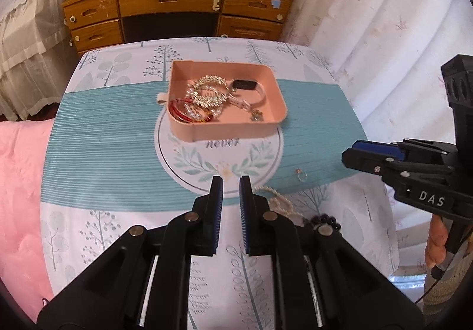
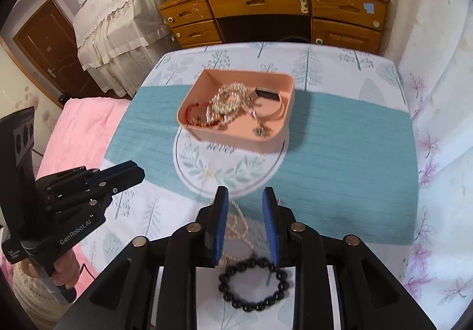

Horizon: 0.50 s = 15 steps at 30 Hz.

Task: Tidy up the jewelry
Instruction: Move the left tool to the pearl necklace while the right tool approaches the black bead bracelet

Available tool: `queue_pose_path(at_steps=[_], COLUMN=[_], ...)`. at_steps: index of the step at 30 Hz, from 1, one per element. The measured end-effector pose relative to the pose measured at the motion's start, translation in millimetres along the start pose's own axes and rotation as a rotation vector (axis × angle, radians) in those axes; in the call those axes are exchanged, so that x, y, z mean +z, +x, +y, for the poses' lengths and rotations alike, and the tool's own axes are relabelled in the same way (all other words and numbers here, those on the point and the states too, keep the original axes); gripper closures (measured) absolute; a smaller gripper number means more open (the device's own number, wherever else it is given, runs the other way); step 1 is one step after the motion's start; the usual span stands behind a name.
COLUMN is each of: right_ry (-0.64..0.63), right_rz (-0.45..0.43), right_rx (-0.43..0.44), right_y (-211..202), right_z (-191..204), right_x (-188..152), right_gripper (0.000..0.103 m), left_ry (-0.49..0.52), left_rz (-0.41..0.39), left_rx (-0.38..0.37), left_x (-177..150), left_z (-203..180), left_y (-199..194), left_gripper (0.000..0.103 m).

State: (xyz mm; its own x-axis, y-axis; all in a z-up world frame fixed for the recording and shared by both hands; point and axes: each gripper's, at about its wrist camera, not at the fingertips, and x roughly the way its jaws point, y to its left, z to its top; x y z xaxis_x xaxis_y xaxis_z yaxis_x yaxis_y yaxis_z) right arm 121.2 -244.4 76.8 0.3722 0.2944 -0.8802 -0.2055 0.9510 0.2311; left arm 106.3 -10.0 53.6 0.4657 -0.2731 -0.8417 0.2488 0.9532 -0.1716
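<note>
pink tray [image 1: 236,130] sitting mid-table toward the far edge, heaped with sparkly bangles [image 1: 208,92], red bracelets [image 1: 180,111] and a pink-strapped watch [image 1: 246,87], pearl strand [image 2: 236,226] and black bead bracelet [image 2: 254,285] loose by the near edge, tiny ring [image 1: 301,176] nearby

Right gripper [image 2: 245,223] open, over black bead bracelet [image 2: 254,285], pink tray [image 2: 275,143] beyond

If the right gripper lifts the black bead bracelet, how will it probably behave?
The black bead bracelet is strung from round beads, so it will probably sag rather than hold its ring shape. The glossy beads may slip between the jaws. On the flat tablecloth it should slide, not roll.
</note>
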Motion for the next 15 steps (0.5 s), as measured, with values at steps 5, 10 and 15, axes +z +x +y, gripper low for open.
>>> queue_pose_path(at_steps=[5, 10, 15], right_ry=[-0.016, -0.045, -0.049], right_rz=[0.053, 0.111, 0.179], right_rx=[-0.006, -0.03, -0.034], right_y=[3, 13, 34], right_z=[-8, -15, -28], right_x=[-30, -62, -85], right_gripper=[0.073, 0.073, 0.073], left_ry=[0.053, 0.115, 0.136], left_rz=[0.031, 0.071, 0.14], left_rx=[-0.007, -0.019, -0.053], left_x=[-18, -41, -60], left_z=[-20, -44, -60], left_y=[2, 17, 45], left_gripper=[0.094, 0.094, 0.094])
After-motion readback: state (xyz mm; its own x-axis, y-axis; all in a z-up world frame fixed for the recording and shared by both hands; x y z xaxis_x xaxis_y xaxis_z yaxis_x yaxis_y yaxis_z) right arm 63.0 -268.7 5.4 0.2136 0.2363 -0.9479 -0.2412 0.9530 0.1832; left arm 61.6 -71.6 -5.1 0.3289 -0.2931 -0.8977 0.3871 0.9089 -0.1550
